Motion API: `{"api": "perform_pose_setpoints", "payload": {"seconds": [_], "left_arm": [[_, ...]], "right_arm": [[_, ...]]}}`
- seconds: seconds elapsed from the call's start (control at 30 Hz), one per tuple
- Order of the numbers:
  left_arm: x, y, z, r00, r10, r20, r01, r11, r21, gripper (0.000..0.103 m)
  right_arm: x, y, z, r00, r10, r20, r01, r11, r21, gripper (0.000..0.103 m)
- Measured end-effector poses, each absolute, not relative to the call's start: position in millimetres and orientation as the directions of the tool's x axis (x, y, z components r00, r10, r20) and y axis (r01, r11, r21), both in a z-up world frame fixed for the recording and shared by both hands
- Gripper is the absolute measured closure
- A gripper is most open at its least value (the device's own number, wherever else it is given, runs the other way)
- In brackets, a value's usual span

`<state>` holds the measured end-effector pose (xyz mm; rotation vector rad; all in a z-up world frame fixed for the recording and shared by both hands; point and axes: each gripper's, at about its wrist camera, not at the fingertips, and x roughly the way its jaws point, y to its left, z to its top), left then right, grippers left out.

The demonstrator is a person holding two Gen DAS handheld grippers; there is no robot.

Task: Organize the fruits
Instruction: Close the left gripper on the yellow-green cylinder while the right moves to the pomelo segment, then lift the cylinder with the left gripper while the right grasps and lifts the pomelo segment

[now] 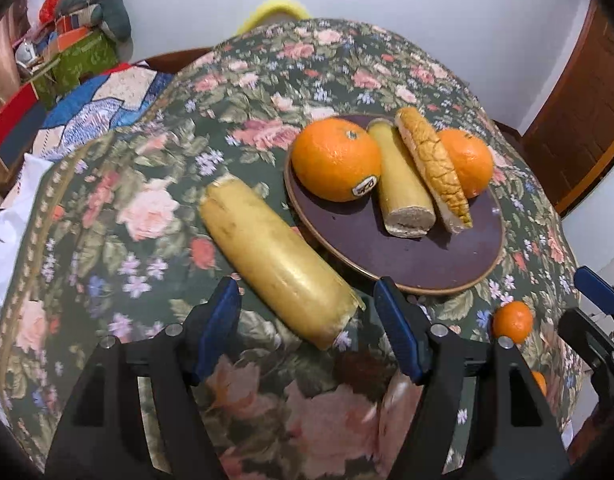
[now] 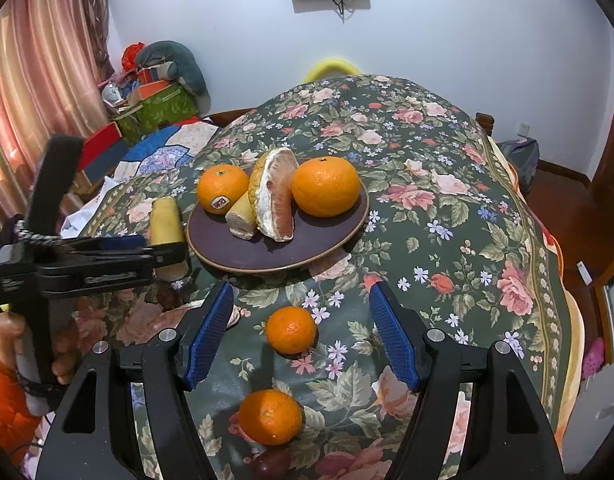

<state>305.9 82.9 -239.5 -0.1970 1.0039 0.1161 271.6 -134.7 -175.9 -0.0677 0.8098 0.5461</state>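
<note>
Left wrist view — both tongs [image 1: 307, 308] [image 2: 301, 314] apart; yellow cane piece [image 1: 279, 264] lies beside plate [image 1: 407, 264].

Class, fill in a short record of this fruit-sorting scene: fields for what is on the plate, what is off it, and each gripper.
on plate: plate holds two oranges, a pomelo wedge and a short yellow piece
off plate: long yellow piece; two small mandarins on the floral cloth
left gripper: open, straddling the long piece's near end
right gripper: open, around a mandarin
</note>
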Motion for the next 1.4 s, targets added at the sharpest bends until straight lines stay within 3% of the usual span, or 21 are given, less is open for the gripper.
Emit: {"api": "perform_pose_setpoints", "payload": {"seconds": [0.27,0.47,0.57,0.8,1.4], "left_arm": [[297,95,-240,0.563,0.013,-0.826,-0.220,0.966,-0.135,0.032],[301,89,-244,0.557,0.005,-0.830,-0.214,0.967,-0.138,0.047],[303,85,-245,0.560,0.036,-0.828,-0.202,0.975,-0.095,0.049],[275,101,-239,0.565,0.022,-0.825,-0.202,0.973,-0.112,0.064],[176,112,-226,0.559,-0.021,-0.829,-0.159,0.979,-0.131,0.067]], "right_arm": [[272,-135,-180,0.550,0.452,-0.703,-0.492,0.855,0.165,0.036],[269,-127,-185,0.538,0.454,-0.711,-0.505,0.848,0.159,0.036],[267,-127,-183,0.544,0.463,-0.700,-0.512,0.844,0.160,0.036],[259,-125,-173,0.549,0.475,-0.688,-0.527,0.835,0.156,0.036],[218,-79,-180,0.494,0.484,-0.722,-0.569,0.808,0.152,0.036]]}}
